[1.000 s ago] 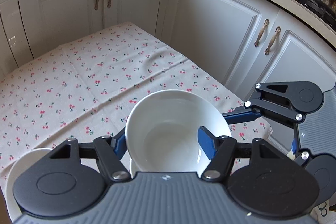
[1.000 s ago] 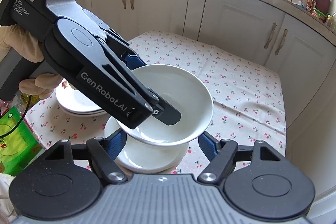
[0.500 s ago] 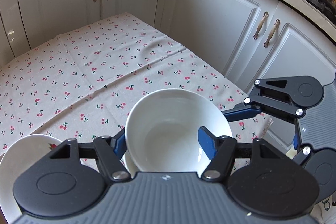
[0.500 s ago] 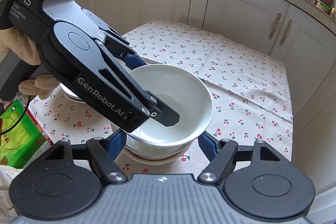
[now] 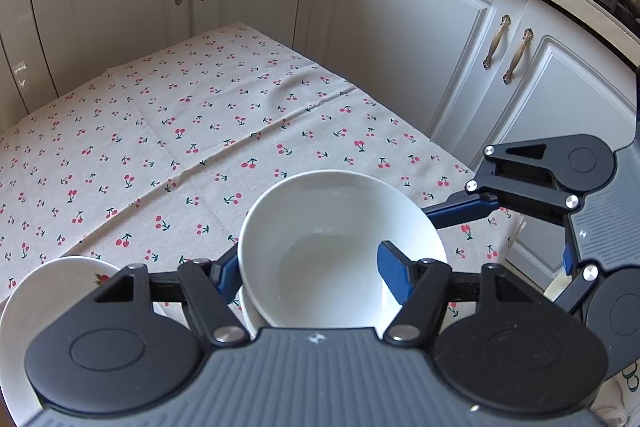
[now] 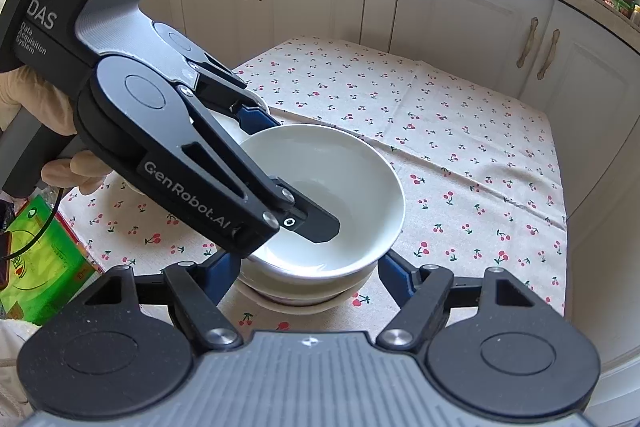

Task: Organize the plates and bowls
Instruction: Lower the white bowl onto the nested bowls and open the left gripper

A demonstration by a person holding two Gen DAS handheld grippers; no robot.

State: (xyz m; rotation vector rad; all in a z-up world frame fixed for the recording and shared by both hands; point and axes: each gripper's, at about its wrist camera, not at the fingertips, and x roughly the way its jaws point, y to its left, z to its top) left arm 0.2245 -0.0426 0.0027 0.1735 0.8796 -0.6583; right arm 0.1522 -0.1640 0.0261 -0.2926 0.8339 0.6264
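While my left jaws (image 5: 308, 269) are clamping the rim of the top white bowl (image 5: 340, 247), one blue pad inside it and the other outside, that bowl is now sitting nested on the bowls beneath it, where a second ago it was hanging tilted and clear above them. My right jaws (image 6: 302, 277) are standing narrowly apart on either side of the bowl stack (image 6: 304, 287), and I cannot tell whether their pads are pressing it or merely flanking it. Compared with the earlier right wrist view, the stack is lying closer under my right jaws and the gap between the top bowl and the ones below is gone. Counting: I am seeing one top bowl in my left jaws, and under it at least two more rims, so three bowls or so in the stack, though the lowest edge is partly hidden. One white plate (image 5: 36, 303) with a small red motif is lying at the lower left of the left wrist view, near the stack, on the cherry-print cloth (image 5: 180, 131) covering the desk. Two pairs of jaws are working, and a gloved hand (image 6: 28, 107) is gripping the left tool's handle. One green packet (image 6: 36, 259) is lying beside the desk at the left.
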